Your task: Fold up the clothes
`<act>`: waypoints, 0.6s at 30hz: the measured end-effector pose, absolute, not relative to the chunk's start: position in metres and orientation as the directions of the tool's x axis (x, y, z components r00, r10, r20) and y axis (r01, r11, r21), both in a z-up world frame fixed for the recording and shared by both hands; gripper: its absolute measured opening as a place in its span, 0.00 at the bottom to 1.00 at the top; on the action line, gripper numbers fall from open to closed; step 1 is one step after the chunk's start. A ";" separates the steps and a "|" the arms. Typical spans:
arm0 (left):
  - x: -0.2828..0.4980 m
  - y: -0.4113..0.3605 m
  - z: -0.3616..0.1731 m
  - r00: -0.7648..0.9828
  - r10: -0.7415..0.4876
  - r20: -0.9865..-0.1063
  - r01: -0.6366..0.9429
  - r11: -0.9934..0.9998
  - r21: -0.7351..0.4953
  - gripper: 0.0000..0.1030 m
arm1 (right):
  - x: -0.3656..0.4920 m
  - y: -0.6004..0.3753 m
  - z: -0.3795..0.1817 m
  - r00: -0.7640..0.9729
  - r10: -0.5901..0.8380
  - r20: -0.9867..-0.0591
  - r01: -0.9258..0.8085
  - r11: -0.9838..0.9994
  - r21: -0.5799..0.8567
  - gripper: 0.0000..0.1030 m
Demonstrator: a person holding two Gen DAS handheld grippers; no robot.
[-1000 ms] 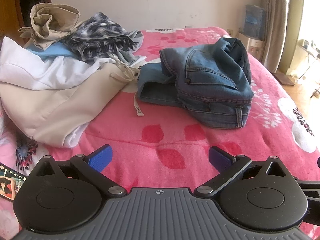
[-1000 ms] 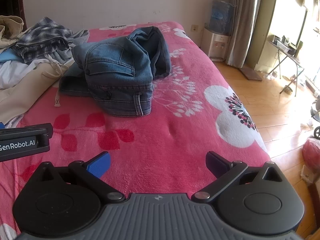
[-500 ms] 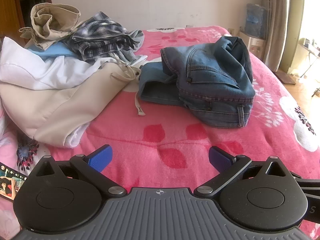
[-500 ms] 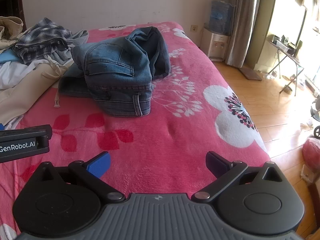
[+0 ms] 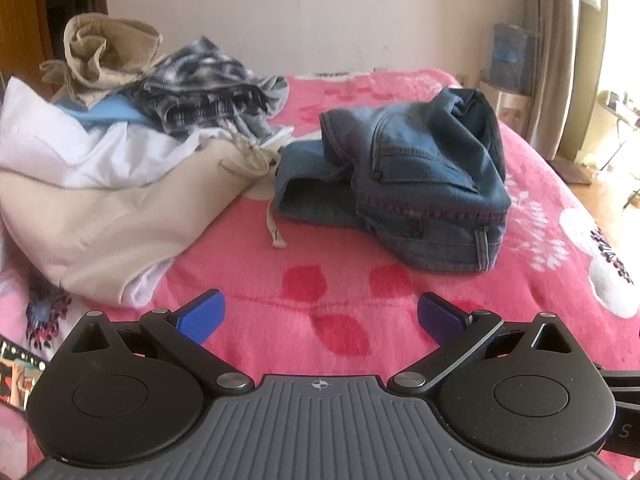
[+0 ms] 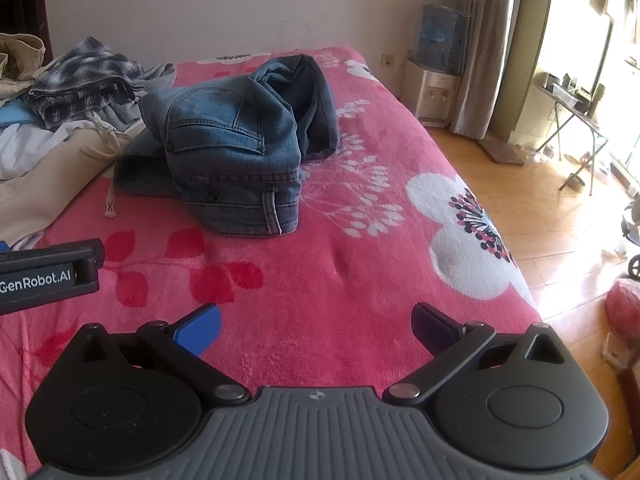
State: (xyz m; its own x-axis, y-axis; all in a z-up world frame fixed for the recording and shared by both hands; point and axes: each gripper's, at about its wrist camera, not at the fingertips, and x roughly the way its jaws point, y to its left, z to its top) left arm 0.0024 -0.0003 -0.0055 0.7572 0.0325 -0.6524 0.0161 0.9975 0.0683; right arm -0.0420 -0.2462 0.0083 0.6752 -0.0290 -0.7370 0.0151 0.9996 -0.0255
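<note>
A folded pair of blue jeans (image 5: 416, 188) lies on the pink floral bed (image 5: 320, 292), also in the right wrist view (image 6: 236, 160). A heap of unfolded clothes (image 5: 116, 152) lies to its left: beige and white garments, a plaid shirt (image 5: 200, 92) and a khaki piece on top. My left gripper (image 5: 320, 316) is open and empty above the blanket, short of the jeans. My right gripper (image 6: 316, 322) is open and empty, nearer the bed's right side. The left gripper's body (image 6: 48, 270) shows at the left edge of the right wrist view.
The bed's right edge (image 6: 516, 276) drops to a wooden floor. A water dispenser (image 6: 436, 80), a curtain and a folding table (image 6: 576, 112) stand beyond. A wall runs behind the bed. A red bag (image 6: 624, 308) lies on the floor.
Both grippers have drifted slightly forward and left; the jeans and the clothes heap appear a little nearer. Both stay open and empty.
</note>
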 end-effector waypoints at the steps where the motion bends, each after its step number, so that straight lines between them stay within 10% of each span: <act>1: 0.004 0.000 -0.007 0.760 0.023 -0.649 0.024 0.998 0.063 1.00 | -0.041 -0.247 0.007 0.678 -0.026 -0.735 0.015 1.000 -0.022 1.00; 18: 0.043 0.023 -0.029 0.756 -0.169 -0.633 0.071 0.982 -0.177 1.00 | -0.009 -0.252 0.000 0.767 0.068 -0.638 -0.043 0.998 0.055 1.00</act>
State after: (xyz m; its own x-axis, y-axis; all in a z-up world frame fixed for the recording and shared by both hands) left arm 0.0433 0.0230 -0.0293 0.7560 -0.1686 -0.6325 0.0712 0.9817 -0.1766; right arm -0.0091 -0.2522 0.0003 0.7672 0.0685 -0.6377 -0.0432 0.9975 0.0551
